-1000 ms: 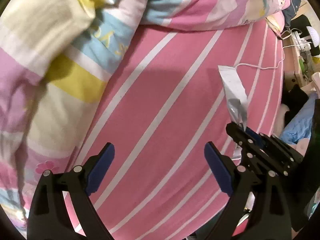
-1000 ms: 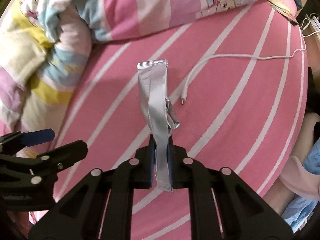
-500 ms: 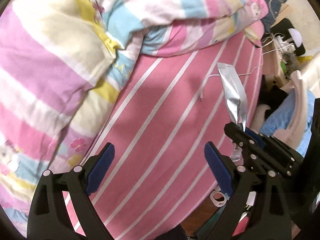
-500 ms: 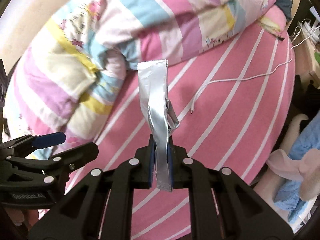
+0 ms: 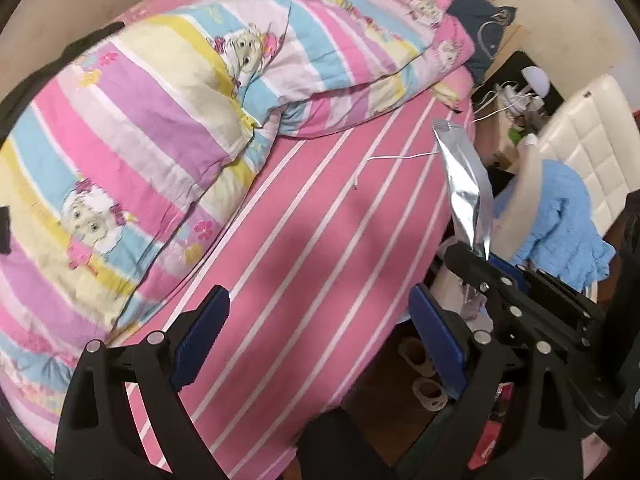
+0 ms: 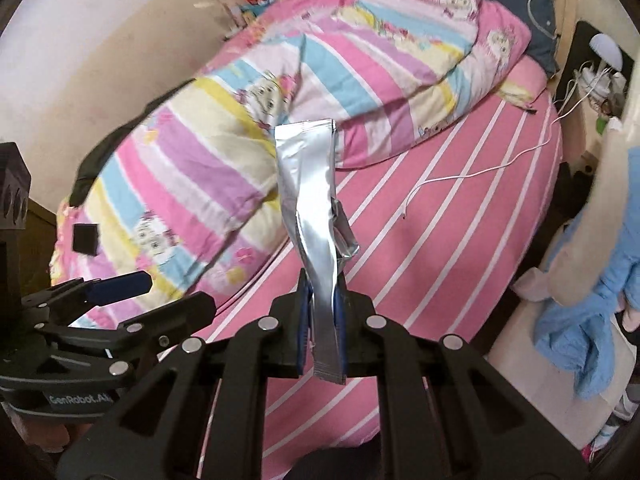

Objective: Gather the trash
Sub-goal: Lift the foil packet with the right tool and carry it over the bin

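Raised since earlier, we hold both grippers high above the striped bed sheet (image 5: 320,248); right gripper (image 6: 322,320) clenched on silver wrapper (image 6: 310,200); left gripper (image 5: 316,332) spread, holding nothing.

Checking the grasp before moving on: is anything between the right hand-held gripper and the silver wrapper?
No. The right hand-held gripper is shut directly on the silver wrapper, lifted off the pink striped bed. No trash bin is visible, so that path cannot be judged.

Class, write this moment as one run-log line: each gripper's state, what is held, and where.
right gripper: shut on wrapper | wrapper: silver, held above bed | left gripper: open, holding nothing | cable: on bed
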### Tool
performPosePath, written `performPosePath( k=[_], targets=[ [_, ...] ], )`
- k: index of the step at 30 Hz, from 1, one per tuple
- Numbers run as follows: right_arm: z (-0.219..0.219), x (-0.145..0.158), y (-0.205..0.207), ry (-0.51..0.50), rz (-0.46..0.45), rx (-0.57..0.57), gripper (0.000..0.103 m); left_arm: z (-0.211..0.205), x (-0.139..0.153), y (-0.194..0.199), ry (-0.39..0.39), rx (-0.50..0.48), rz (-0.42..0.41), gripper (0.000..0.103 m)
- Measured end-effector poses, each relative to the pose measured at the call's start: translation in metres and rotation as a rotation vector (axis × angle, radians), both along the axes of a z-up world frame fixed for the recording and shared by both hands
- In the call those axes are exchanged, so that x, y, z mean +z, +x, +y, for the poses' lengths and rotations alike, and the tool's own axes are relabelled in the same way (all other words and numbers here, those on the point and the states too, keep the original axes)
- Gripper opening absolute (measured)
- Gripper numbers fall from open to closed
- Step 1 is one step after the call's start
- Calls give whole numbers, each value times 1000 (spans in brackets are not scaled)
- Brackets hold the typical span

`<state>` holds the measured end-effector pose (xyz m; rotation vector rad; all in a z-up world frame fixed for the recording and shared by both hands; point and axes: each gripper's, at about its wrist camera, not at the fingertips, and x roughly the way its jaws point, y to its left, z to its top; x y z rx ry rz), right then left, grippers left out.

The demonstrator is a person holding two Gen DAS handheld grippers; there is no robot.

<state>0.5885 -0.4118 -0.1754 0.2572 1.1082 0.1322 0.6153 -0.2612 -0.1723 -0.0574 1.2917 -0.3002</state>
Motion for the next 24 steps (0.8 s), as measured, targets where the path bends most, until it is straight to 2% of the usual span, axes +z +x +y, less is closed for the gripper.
performPosePath(
  k=[6, 12, 18, 22, 24],
  targets=[
    [0, 45, -63, 0, -72, -41, 12, -1, 38, -48, -6, -30, -71, 88],
    [1, 86, -125, -22, -133, -93, 12, -4, 86, -107, 3, -97, -178, 88],
    [10, 131, -206, -65, -210, -192, 12, 2, 117, -163, -58, -124, -222, 88],
    [16, 147, -256, -109, -232, -239, 12, 1, 134, -209, -70, -188, -287, 88],
    [18, 154, -283, -125, -235, -271, 12, 0, 138, -228, -80, -220, -293, 88]
  ],
)
